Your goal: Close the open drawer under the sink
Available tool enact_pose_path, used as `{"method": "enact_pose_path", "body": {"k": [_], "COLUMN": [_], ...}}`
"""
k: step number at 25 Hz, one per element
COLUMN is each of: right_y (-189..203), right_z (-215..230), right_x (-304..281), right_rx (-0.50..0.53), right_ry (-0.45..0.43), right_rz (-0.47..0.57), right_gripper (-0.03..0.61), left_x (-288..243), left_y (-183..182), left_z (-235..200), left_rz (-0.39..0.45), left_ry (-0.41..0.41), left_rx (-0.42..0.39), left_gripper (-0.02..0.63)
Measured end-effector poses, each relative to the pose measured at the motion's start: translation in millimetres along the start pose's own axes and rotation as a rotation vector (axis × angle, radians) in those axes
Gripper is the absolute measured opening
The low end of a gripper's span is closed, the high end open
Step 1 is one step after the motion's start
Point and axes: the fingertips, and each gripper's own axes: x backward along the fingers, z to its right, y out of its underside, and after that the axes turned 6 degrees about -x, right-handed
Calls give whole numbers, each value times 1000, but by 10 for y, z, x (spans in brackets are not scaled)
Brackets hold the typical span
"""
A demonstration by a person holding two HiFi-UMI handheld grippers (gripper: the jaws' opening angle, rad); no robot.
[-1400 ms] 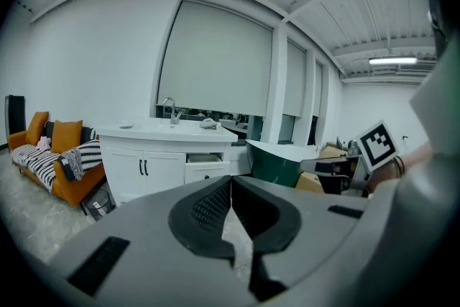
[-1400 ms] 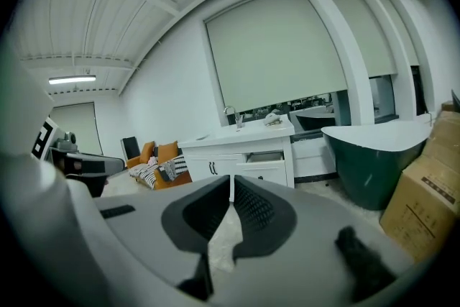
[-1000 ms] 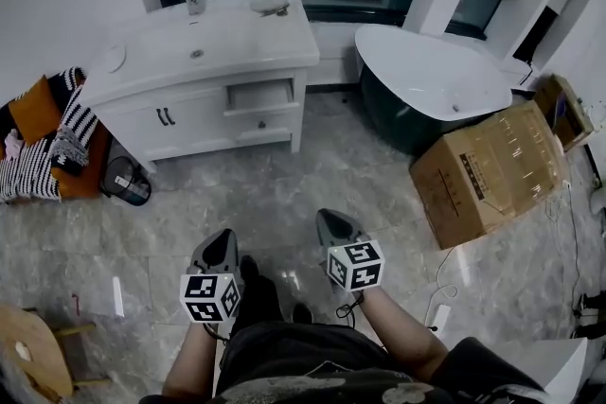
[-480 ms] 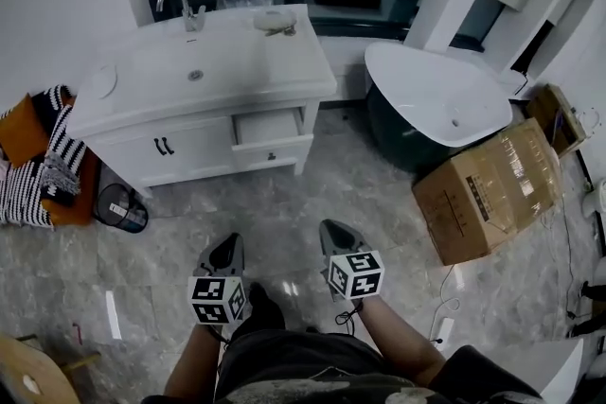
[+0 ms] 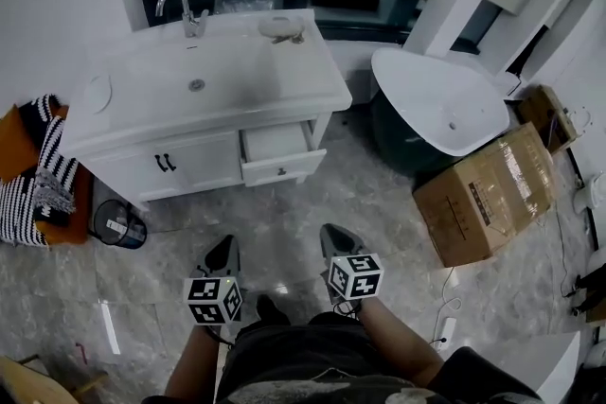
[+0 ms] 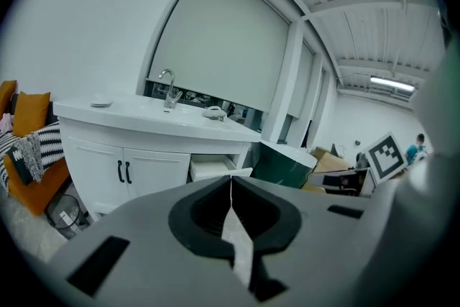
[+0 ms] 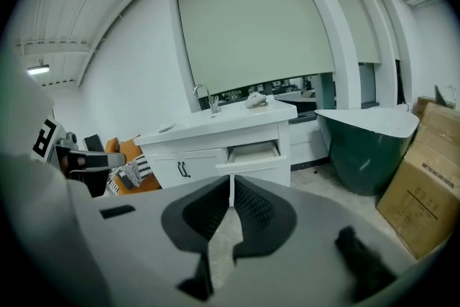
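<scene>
A grey marbled floor is seen from above in a white-walled bathroom. At the far left an orange cushion and a striped cloth are piled by the wall, and a small round bin is set just beside the cabinet. The white cabinet is topped by a basin with a tap at its back edge. Two doors with black handles are set to its left. The drawer is found at its upper right, directly under the counter, pulled out so that its front stands forward of the cabinet face. Further right, a dark green bathtub and a cardboard box are placed on the floor. The left gripper and the right gripper are held side by side low in the head view, well apart from the drawer and pointed toward it. Each pair of jaws is shown pressed together with nothing between. The inside of the basin and the person's forearms are given only by the head view. A ceiling light is shown only in the left gripper view, where the other gripper's marker cube appears at the right. In the right gripper view the drawer's open top is seen straight ahead above the jaw tips.
</scene>
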Motion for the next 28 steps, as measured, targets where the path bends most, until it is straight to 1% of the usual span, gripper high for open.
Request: {"method": "enact_pose_path", "body": {"k": [3,7,11,13,18,23,25,27,28], "right_y": [-27,-13,28,77,195,336,428,518,553], "right_z": [-26,-25,92,127,217,407,441,480,505], "right_x": [-103,-304,-572,-727,-1174,-1613,-1809,-2007,-2100], "right_rx": [4,23,16,3,-43,-44,-63,-86,-92], "right_ry": [14,20,59,61,37,63,55,50,52], "right_rz": [23,12,-1,-8,-21,-68,-99,-128,-138], "right_gripper": [31,31,31,31,32,35,56,125,136], "left_x": [-95,-229,-362,-440,-690,-998,-1116,-1244,-1311], "left_y": [17,85,155,193,295,435,473,503,521], "left_z": [-135,-298,-336,-381,-530,-598,-649,-699,-724], "left_rz": [-9,-31,-53,-61,-68,-92,-103,-113,-119], "left_ry": [14,16,28,19,-14,-34,-46,-57,-62], "left_rx": [-11,6,-21,-23,21,40,48,54,56], "left_gripper": [15,15,15,15,15,15,15,15,15]}}
